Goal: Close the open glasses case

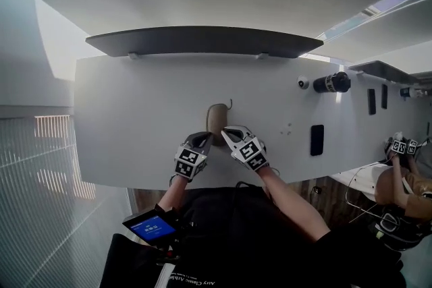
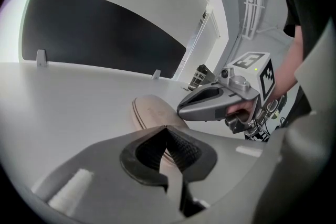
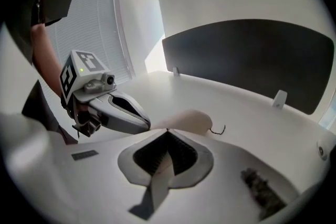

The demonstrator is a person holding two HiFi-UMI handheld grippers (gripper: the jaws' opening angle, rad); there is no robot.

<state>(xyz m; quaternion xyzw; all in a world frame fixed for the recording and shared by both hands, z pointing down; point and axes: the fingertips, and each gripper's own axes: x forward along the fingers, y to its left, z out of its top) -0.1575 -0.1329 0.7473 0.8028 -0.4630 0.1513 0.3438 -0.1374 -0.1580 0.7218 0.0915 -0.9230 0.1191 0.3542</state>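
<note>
A tan glasses case (image 1: pixel 217 121) lies lengthwise on the white table (image 1: pixel 135 111), its lid down with a seam along its side. My left gripper (image 1: pixel 204 139) is shut at the case's near left end, its tips (image 2: pixel 166 128) meeting just in front of the case (image 2: pixel 152 112). At the near right end my right gripper (image 1: pixel 228 133) is shut too, with its tips (image 3: pixel 168 131) against the case (image 3: pixel 192 120). Nothing sits between either pair of jaws. Each gripper shows in the other's view: the right gripper (image 2: pixel 219 102), the left gripper (image 3: pixel 113 110).
A dark panel (image 1: pixel 202 41) runs along the table's far edge. On the right stand a black cylinder (image 1: pixel 332 83), a small white round device (image 1: pixel 303 82) and a flat black rectangle (image 1: pixel 316 139). Another person's gripper (image 1: pixel 403 145) shows far right. A thin dark cord (image 3: pixel 218 130) trails from the case.
</note>
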